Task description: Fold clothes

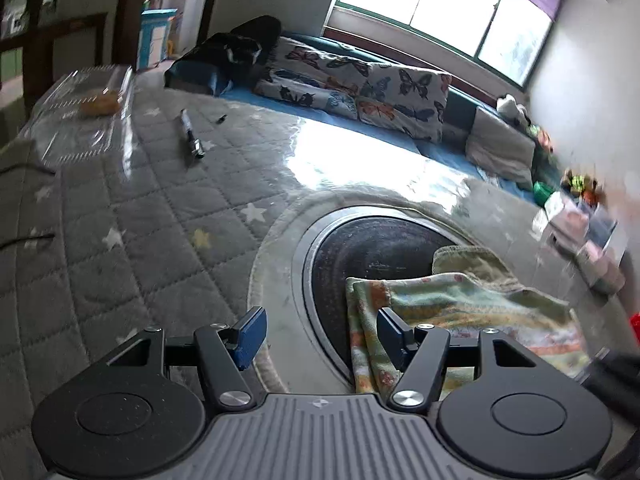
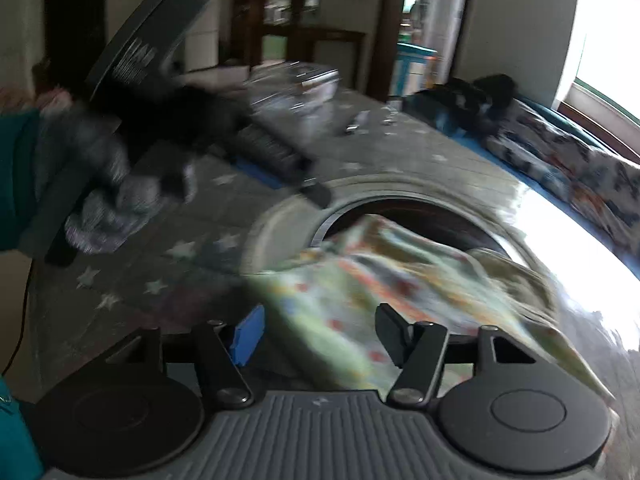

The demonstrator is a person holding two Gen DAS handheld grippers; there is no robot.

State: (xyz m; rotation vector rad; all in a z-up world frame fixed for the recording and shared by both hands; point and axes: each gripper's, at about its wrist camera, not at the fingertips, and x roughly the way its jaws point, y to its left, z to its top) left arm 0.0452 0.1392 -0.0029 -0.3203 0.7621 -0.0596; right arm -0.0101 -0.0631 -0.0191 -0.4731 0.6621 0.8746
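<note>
The left gripper has its fingers spread wide with nothing between them. Its right-hand finger sits over the near left edge of the folded cloth, a pale green piece with orange and yellow print; whether the pad touches the fabric cannot be told. The other finger hangs over bare surface beside the cloth, above the pale ring around a dark round inset in the desk.

The right gripper also has its fingers apart and holds nothing. In its blurred view the same cloth lies directly ahead of and between the fingers, running off to the right past the right-hand finger and covering the near part of the round inset.

The cloth lies partly on the inset and partly on the desk, with a folded double edge along its left side and a second olive layer showing at its far end. The desk carries a grey quilted cover with pale stars under a glossy clear sheet. Farther off on it lie a dark pen-like object and a clear plastic box. In the right wrist view the other gripper unit and a grey gloved hand show at upper left, heavily blurred. Beyond the desk runs a bench with butterfly-print cushions below a bright window.
</note>
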